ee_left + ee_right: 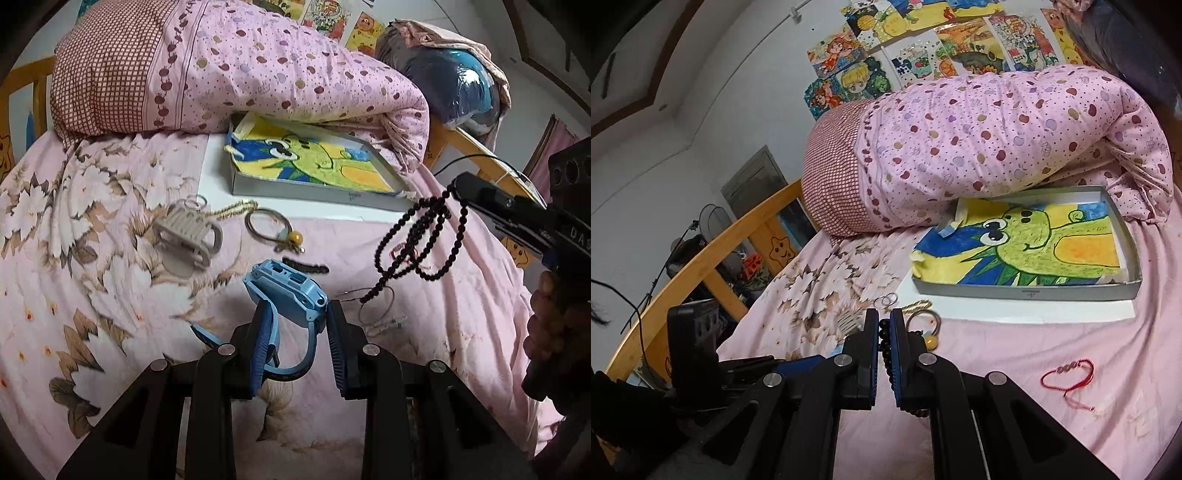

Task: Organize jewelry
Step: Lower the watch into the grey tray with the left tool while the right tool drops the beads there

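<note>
a blue watch (286,291) is clamped by the left gripper (295,332); black beads (417,240) are pinched in the closed right gripper (884,350), right of it.

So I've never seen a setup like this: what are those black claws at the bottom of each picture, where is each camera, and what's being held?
No robot here: a person carries a two-finger gripper in each hand, with a wide-angle camera on each looking along its fingers.

The left wrist view shows the left gripper closed on a blue watch. At its right edge is the right gripper, with a black bead string hanging from it.

The right wrist view shows the same right gripper clamped on those beads.

On the pink bed sheet lie a beige hair claw, a gold chain, a ring bangle, a red cord bracelet, and a shallow box lined with a drawing.
</note>
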`<state>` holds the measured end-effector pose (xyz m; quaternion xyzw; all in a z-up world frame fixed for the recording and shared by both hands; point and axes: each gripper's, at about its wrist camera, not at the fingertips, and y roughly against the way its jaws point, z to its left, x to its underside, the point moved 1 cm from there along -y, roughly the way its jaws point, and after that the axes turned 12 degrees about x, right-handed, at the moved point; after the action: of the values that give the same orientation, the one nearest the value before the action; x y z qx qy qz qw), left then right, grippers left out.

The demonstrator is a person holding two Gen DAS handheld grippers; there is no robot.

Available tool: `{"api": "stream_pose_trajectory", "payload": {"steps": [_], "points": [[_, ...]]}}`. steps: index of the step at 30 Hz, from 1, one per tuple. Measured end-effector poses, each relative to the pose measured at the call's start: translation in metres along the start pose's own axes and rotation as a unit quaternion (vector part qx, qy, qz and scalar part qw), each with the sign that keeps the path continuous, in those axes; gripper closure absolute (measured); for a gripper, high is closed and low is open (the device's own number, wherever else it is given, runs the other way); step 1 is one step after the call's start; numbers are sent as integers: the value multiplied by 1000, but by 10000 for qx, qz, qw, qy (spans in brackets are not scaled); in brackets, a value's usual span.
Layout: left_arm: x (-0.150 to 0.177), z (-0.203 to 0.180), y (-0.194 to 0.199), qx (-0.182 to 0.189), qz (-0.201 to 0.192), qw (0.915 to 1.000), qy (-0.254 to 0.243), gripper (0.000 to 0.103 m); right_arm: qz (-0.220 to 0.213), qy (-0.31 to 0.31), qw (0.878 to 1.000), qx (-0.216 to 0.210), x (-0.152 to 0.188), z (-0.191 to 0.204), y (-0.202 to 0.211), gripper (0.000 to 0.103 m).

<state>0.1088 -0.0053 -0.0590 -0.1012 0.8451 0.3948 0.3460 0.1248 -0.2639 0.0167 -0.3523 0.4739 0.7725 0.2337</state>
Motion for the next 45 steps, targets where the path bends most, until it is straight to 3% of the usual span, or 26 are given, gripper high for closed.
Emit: {"api": "stream_pose_trajectory", "payload": {"steps": [3,4,5,13,19,22,26,31,34,36,39,45], "points": [[-11,-3,-1,7,-131,9999,28,79,-25,-54,10000,9,-12,-13,-10,97],[-15,-3,-3,7,-184,9998,30,83,-26,-74,10000,17,-15,-17,-13,97],[-20,-5,-5,-3,-225,9997,5,95,-12,-113,9999,37,-19,-23,-18,97],[-60,6,-37,223,-422,9986,231,95,123,-318,9994,103,-21,-54,-37,97],[-46,21,-33,310,7,9994,149,95,299,-239,9992,75,-5,-52,-42,97],[-26,22,-32,334,385,9985,186,89,400,-231,9989,93,5,-49,-41,97],[-2,16,-36,297,611,9974,246,70,516,-173,9985,95,16,-42,-40,97],[10,15,-52,-22,914,9957,159,70,557,-51,9984,71,21,-33,-40,97],[10,23,-54,-42,918,9950,403,70,532,-53,9986,25,19,-31,-42,97],[7,23,-53,-127,879,9954,363,87,499,-59,9987,1,17,-31,-42,97],[3,20,-54,-295,910,9952,228,100,431,-80,9990,-22,13,-33,-39,97],[-9,9,-56,-479,717,9961,158,101,219,-176,9995,-107,-8,-41,-33,97]]}}
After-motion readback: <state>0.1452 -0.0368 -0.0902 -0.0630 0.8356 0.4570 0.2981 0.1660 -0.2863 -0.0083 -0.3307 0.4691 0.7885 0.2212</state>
